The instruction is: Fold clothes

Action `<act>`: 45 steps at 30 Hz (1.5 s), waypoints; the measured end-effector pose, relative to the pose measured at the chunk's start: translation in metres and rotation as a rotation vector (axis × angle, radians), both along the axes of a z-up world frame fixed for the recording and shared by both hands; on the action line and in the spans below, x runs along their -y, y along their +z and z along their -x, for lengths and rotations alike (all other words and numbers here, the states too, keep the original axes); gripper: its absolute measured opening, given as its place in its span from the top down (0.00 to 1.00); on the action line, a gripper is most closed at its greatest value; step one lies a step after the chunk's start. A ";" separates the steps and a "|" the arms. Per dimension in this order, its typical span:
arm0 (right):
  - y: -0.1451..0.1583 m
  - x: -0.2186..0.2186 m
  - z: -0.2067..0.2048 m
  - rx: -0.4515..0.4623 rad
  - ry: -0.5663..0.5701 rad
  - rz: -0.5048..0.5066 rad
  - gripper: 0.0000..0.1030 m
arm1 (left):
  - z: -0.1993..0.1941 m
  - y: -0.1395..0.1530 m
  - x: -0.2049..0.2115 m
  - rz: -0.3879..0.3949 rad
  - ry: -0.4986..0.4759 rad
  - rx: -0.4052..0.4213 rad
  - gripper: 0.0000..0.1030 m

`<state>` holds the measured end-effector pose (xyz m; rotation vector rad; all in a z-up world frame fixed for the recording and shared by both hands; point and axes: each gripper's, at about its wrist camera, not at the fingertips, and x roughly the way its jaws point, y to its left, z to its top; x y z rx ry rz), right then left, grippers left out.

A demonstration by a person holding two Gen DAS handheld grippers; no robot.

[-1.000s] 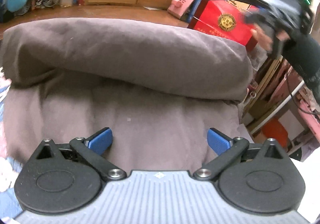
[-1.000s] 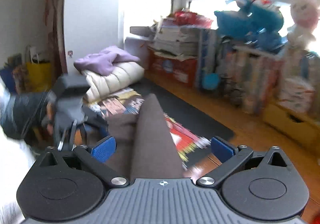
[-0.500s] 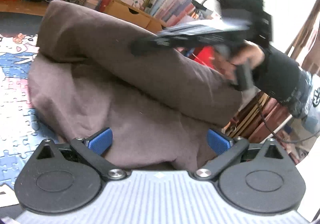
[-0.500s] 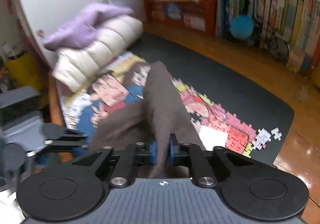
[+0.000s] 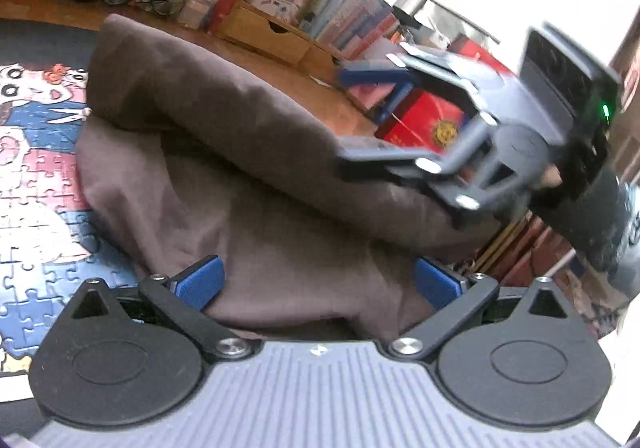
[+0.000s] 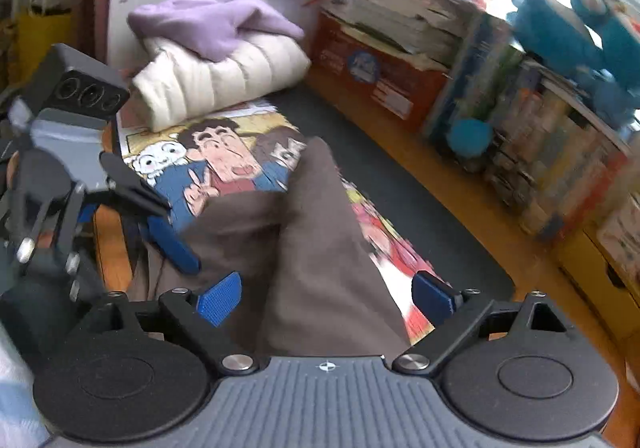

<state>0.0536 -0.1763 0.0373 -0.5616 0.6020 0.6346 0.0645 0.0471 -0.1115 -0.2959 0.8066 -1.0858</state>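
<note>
A: Brown garment (image 5: 248,184) is lying on the puzzle mat (image 5: 36,184), its far part doubled over into a thick roll. Left gripper (image 5: 318,282) is sitting spread wide, cloth passing between its fingers, nothing pinched.

B: Right gripper (image 6: 328,298) is likewise standing released, a raised ridge of the same garment (image 6: 316,240) running between its pads (image 6: 220,298) without contact on either side.

A: Risk, judged: with neither tool clenching, the rolled layer is resting only on its own weight and could be sliding or unrolling.

B: Agreed. Also the two grippers are working close together; the fingers could be snagging the fold and dragging it askew.
</note>
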 end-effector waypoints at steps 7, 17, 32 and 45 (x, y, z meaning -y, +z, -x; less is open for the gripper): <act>-0.032 -0.014 -0.075 -0.287 -0.174 -0.115 0.87 | 0.004 0.000 0.002 -0.007 -0.025 0.003 0.01; 0.021 0.017 -0.005 -0.291 0.168 -0.180 0.88 | 0.003 -0.007 -0.012 0.032 0.002 -0.002 0.01; -0.036 0.027 0.045 -0.316 0.228 -0.178 0.34 | 0.007 0.110 -0.041 -0.067 0.077 0.289 0.00; -0.014 0.227 0.161 -0.003 -0.704 -0.603 0.00 | 0.000 0.036 0.075 -0.257 -0.197 0.070 0.00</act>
